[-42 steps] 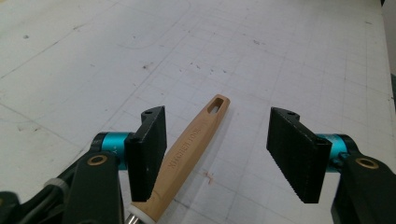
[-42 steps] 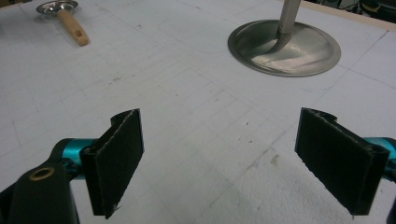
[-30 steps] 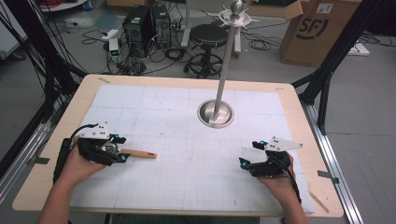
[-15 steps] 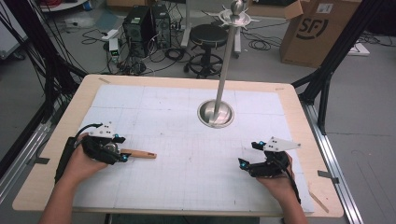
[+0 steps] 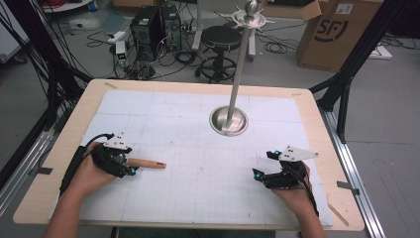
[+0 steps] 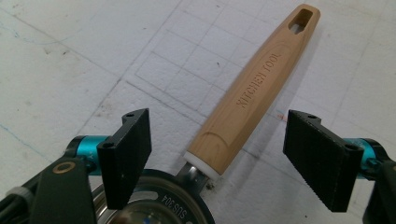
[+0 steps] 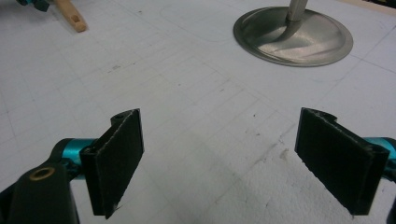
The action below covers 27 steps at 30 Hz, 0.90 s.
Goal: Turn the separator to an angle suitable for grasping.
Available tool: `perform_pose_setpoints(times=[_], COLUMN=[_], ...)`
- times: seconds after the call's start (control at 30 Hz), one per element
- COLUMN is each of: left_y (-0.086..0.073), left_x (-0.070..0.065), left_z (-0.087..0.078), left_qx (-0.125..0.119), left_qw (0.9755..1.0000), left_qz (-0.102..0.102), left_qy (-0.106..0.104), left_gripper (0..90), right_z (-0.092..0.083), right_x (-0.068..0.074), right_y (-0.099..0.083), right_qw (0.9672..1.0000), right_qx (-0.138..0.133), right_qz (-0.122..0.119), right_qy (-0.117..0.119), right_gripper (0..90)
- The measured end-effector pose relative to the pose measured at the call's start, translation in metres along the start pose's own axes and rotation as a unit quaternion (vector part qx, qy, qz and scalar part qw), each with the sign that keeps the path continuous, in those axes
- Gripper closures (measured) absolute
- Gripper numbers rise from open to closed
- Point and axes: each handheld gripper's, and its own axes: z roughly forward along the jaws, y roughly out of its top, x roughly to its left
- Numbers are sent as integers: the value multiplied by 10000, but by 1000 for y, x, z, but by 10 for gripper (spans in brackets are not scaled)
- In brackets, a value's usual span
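1. High view: your left gripper (image 5: 130, 167) sits near the table's (image 5: 317, 114) left edge, toward its near side, with the kitchen tool's wooden handle (image 5: 147, 163) lying flat on the white grid mat (image 5: 188, 129) and pointing from the jaws toward the table's middle. Your right gripper (image 5: 261, 172) rests near the near right corner, well apart from the tool. The hanging stand (image 5: 229, 120) rises from its round steel base behind the middle of the table.

2. Left gripper view: the jaws stand spread and have just been opening. The handle (image 6: 252, 95) lies between them, but neither pad (image 6: 128, 149) presses on it; there is a clear gap on both sides. The tool's steel head (image 6: 154, 212) shows at the bottom edge, right under the gripper, stamped SUS 304. The slot at the handle's far end is plainly visible.

3. Right gripper view: these jaws also stand wide apart with nothing between them, just bare mat. The stand's base (image 7: 293, 35) lies ahead to the right, and the handle's tip (image 7: 72, 18) shows at the top left.

4. I judge the tool is being let go on the mat. To do it well, keep the pads off the wood as you pull back, draw away along the handle's line rather than across it, and lift clear of the head so the tool does not roll or swing.
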Motion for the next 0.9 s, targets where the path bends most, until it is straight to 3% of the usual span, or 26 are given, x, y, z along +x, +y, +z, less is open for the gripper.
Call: perform_pose_setpoints(times=[0.17,0.2,0.27,0.3,0.37,0.8,0.9], left_y=[-1,-1,-2,-2,-1,5,9], left_x=[1,1,1,1,0,-7,-10], left_z=[2,2,3,3,1,1,2], left_qx=[138,138,196,196,234,373,507], left_qw=[9999,9999,9995,9995,9993,9983,9975], left_qz=[-100,-100,-123,-123,-58,-47,29], left_qy=[-15,-15,-211,-211,-301,-454,-487], left_gripper=[233,262,404,461,515,667,675], right_z=[0,0,0,0,1,1,1], right_x=[0,0,-1,-1,-1,-1,-1], right_y=[0,0,0,0,-1,-1,-1], right_qw=[10000,10000,10000,10000,10000,10000,10000], right_qx=[-2,-2,13,13,34,33,36], right_qz=[-2,-2,-22,-22,-15,-8,-14], right_qy=[-2,-2,5,5,-4,-3,-2], right_gripper=[143,143,143,143,144,144,144])
